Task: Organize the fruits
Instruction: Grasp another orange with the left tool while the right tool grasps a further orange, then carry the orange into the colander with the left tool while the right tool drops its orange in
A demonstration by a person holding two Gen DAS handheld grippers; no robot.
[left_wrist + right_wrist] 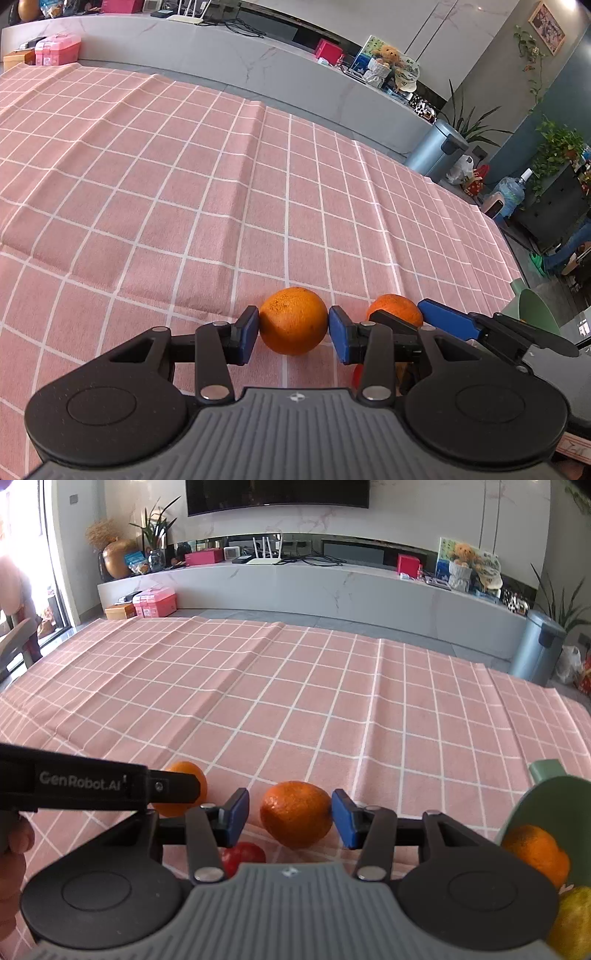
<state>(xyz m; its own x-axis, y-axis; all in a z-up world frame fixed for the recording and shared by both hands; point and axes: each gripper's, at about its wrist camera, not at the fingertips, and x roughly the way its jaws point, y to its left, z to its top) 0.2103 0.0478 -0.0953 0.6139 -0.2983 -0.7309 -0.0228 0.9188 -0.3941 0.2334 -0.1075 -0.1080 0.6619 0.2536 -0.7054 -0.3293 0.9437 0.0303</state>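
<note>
Pink checked cloth [295,686] covers the tabletop. Left claw [293,328] pinches one orange [293,320] resting on it — right claw [290,814] brackets another orange [296,814], only its right pad touching. Green bowl [546,805] at right holds more fruit.

Both wrist cameras sit low and close over the pink checked tablecloth [184,184], facing the marble TV ledge [332,587]. The left view angles rightward; both seemingly share two oranges and the ledge.
</note>
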